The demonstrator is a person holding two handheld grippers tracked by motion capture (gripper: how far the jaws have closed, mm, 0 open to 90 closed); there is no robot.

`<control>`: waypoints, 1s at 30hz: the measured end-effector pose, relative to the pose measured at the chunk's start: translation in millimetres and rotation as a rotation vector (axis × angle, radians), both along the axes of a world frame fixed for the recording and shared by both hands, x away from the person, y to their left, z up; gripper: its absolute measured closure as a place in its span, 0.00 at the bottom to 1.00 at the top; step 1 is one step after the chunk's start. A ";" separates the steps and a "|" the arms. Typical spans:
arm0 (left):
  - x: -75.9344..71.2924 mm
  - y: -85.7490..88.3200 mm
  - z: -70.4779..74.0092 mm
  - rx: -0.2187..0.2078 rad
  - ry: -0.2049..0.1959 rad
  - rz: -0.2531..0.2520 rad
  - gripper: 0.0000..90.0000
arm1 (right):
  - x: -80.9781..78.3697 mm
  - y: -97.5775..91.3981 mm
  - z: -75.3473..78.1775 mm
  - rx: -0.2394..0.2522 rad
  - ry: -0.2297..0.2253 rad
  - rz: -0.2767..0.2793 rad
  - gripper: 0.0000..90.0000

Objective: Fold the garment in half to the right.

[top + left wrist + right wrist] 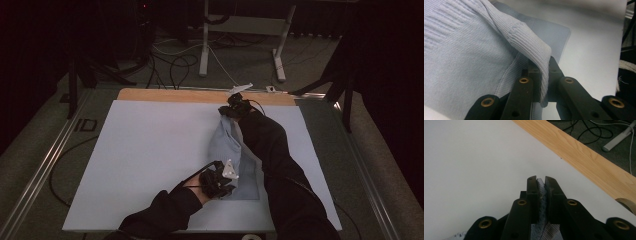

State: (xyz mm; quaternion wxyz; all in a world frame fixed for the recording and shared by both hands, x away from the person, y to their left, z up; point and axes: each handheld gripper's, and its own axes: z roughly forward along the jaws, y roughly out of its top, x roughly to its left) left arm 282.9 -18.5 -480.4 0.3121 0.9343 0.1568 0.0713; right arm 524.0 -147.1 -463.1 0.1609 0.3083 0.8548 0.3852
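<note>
— Item one, nearest the person?

— Left gripper (pixel 218 181), at the near right part of the white sheet (pixel 150 150). Jaws clamped narrow on a ribbed edge of the garment (pixel 232 150); in the left gripper view the knit fold (pixel 534 47) rises out from between the jaws and arches over them.

— The garment itself?

— Pale blue knit, lying on the white sheet right of centre, stretched in a long narrow shape from the left gripper away to the far one. Its near end lies flat with a square corner; the middle is gathered into folds. A dark sleeve (pixel 272 150) lies across its right side.

— Next item out?

— Right gripper (pixel 235 107), near the far edge of the sheet. Jaws closed narrow on a pinch of the same cloth (pixel 541 186); the right gripper view shows blue fabric packed between the two black jaws, with bare white sheet beyond them.

— Beyond that?

— Strip of wooden tabletop (pixel 200 95) along the far side of the sheet. A roll of tape (pixel 627 205) sits on the sheet beside it, partly cut off by the frame. Then dark floor with loose cables (pixel 175 65) and white table legs (pixel 205 45).
</note>
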 end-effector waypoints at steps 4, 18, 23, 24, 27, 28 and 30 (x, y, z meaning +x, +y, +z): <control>3.0 -6.3 -4.3 0.011 0.005 0.000 0.97 | 1.5 -0.4 -3.1 0.001 0.007 0.005 0.92; 11.3 -23.3 -18.1 0.040 0.026 0.003 0.96 | 8.0 -5.7 -18.8 0.001 0.039 0.016 0.91; 12.3 -25.5 -20.4 0.036 0.033 0.009 0.96 | 7.9 -8.6 -20.1 0.014 0.039 0.019 0.89; 12.2 -26.1 -20.7 0.036 0.035 0.008 0.96 | 7.9 -9.7 -20.2 0.024 0.038 0.019 0.86; 13.0 -28.0 -22.0 0.042 0.042 -0.006 0.96 | 7.8 -11.2 -20.9 0.024 0.047 0.015 0.76; 13.3 -28.3 -22.5 0.043 0.045 -0.008 0.96 | 7.6 -11.3 -21.3 0.019 0.052 0.013 0.70; 13.3 -28.7 -22.9 0.041 0.046 -0.005 0.95 | 7.6 -12.3 -22.4 0.017 0.065 0.005 0.56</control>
